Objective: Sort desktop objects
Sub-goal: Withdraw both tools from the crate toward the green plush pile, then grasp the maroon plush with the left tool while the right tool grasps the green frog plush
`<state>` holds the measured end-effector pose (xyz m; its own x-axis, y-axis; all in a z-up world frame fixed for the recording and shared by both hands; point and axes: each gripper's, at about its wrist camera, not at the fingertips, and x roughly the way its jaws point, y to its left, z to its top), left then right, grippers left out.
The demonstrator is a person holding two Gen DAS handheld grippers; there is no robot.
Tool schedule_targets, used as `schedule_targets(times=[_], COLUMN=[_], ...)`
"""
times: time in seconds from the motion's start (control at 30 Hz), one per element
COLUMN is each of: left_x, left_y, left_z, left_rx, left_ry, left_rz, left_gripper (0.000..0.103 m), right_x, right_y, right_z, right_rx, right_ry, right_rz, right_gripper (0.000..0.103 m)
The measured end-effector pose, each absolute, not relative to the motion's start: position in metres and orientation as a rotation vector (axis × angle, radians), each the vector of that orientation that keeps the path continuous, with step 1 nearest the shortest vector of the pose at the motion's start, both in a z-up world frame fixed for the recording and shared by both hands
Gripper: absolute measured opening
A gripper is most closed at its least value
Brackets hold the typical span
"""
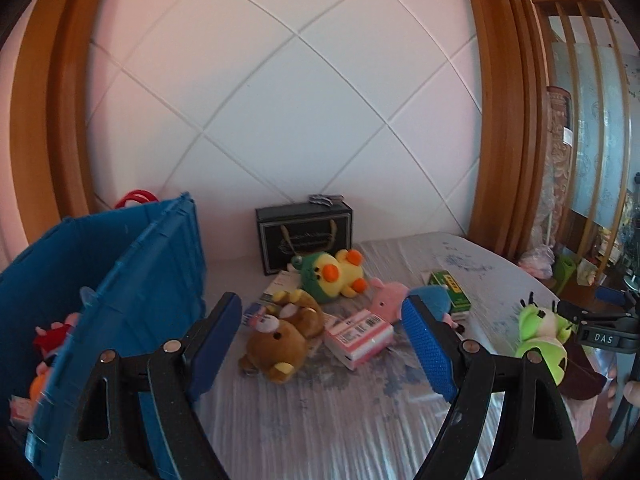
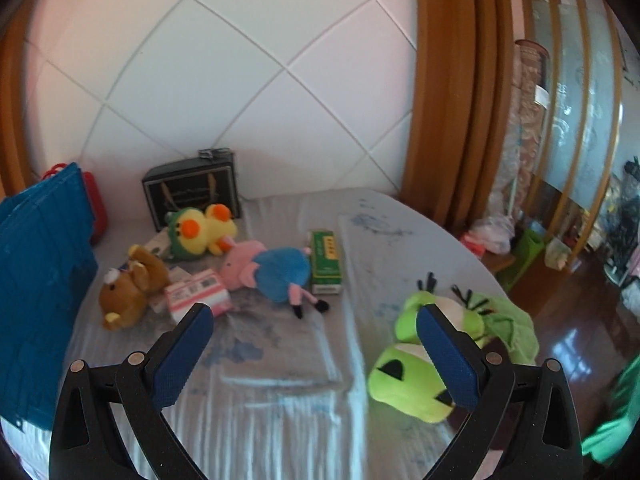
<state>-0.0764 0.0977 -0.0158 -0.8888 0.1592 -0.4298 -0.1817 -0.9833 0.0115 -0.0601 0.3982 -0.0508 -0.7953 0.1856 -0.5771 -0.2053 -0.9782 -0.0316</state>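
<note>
Both claws are hanging released over the desk (image 2: 280, 380): left claw (image 1: 322, 344) facing the brown bear plush (image 1: 280, 340), right claw (image 2: 314, 354) nearer the green plush (image 2: 420, 376) at its right finger.

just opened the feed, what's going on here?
A person holds both grippers over a table of toys and boxes; left gripper and right gripper have open jaws, holding nothing. Brown bear, pink box, pig plush and green plush lie loose. The blue crate holds some toys.
</note>
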Motion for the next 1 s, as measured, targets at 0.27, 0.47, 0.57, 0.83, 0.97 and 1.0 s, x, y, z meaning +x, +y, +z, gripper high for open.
schedule_targets(times=[0.27,0.47,0.57,0.83,0.97,1.0], left_x=[-0.075,-0.058,-0.05,-0.031,-0.025,-0.023], left_y=[0.246,0.388,0.443,0.531,0.562,0.569], left_z=[-0.078,-0.128,-0.147,-0.185,-0.207,-0.214], left_rx=[-0.849,-1.015,-1.155,-1.283,-1.349,-1.377], left_ry=[0.04,-0.072,-0.051,-0.015,0.015,0.021], left_rz=[2.879,2.884,2.819,2.658,2.677,2.673], left_gripper=[0.082,0.082,0.082,0.082,0.082,0.082], right_x=[-0.061,-0.07,-0.07,-0.053,-0.052,-0.055], right_y=[0.544,0.682,0.731,0.804,0.818,0.821], right_z=[-0.093,-0.139,-0.154,-0.172,-0.185,-0.189], right_rx=[-1.026,-1.172,-1.301,-1.409,-1.482,-1.499], right_ry=[-0.054,-0.093,-0.074,-0.011,-0.079,-0.106], right_rz=[2.738,2.813,2.761,2.705,2.743,2.74], right_gripper=[0.103,0.103,0.103,0.103,0.103,0.103])
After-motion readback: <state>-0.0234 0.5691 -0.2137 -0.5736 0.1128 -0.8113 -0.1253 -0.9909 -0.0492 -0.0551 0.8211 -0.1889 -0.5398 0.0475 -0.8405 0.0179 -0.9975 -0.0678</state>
